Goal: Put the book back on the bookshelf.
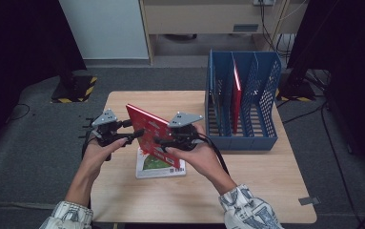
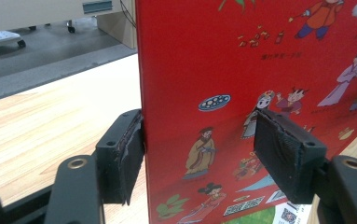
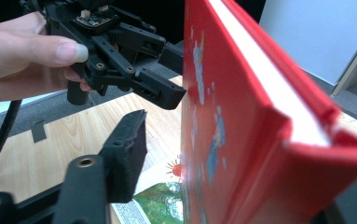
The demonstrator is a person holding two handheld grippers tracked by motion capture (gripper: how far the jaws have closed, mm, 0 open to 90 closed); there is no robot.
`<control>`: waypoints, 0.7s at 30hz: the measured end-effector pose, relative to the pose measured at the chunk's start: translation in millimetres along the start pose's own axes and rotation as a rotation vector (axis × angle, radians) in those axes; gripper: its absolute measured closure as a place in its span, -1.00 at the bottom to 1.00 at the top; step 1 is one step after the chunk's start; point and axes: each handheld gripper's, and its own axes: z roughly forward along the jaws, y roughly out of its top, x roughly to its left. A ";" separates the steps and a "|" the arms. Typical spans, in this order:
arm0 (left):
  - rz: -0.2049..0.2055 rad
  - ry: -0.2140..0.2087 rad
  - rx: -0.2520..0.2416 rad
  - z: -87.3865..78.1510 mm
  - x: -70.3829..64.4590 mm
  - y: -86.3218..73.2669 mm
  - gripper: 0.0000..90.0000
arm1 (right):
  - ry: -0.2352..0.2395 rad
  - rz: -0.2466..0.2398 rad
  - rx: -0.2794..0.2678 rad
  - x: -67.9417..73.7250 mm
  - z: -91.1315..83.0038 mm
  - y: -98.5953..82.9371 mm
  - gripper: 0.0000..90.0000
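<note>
Wooden tabletop (image 1: pixel 247 191) carries a blue rack (image 1: pixel 242 102) at its far right corner, with one red book already upright in a middle slot. A second red book (image 1: pixel 152 136) is held in the air above the middle of the tabletop, over a flat picture book (image 1: pixel 158 165). It stands on edge and tilted, its long axis running from far left to near right. The left gripper (image 1: pixel 133 133) has its jaws apart, one pad touching the spine edge. Whether the right gripper (image 1: pixel 163 142) is clamped on the book I cannot tell. I judge the step is carrying the book to the rack; next it must turn upright and line up with a free slot.
</note>
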 end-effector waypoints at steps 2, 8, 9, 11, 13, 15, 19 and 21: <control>0.000 0.002 -0.002 0.3 -0.3 -0.1 -0.27 | -0.005 0.009 -0.005 -1.2 0.4 1.5 -0.31; 0.003 0.008 0.000 0.6 -1.4 0.2 -0.28 | 0.013 0.014 -0.029 -3.7 0.9 5.9 -0.33; 0.003 0.007 0.000 0.6 -1.4 0.2 -0.28 | 0.012 0.008 -0.026 -4.3 1.0 6.6 -0.28; 0.003 0.008 0.000 0.6 -1.4 0.2 -0.28 | 0.008 0.010 -0.039 -5.2 0.6 8.5 -0.13; 0.003 0.008 0.000 0.6 -1.4 0.2 -0.27 | 0.012 0.012 -0.042 -6.8 0.6 10.4 -0.04; 0.004 0.009 0.000 0.5 -1.6 0.3 -0.28 | 0.016 0.010 -0.041 -7.8 1.0 11.9 0.08; 0.003 0.010 -0.001 0.6 -1.7 0.2 -0.28 | 0.017 0.015 -0.035 -9.1 2.7 13.1 0.20; 0.003 0.010 0.000 0.6 -1.8 0.3 -0.28 | 0.023 0.016 -0.033 -10.1 2.8 12.9 0.28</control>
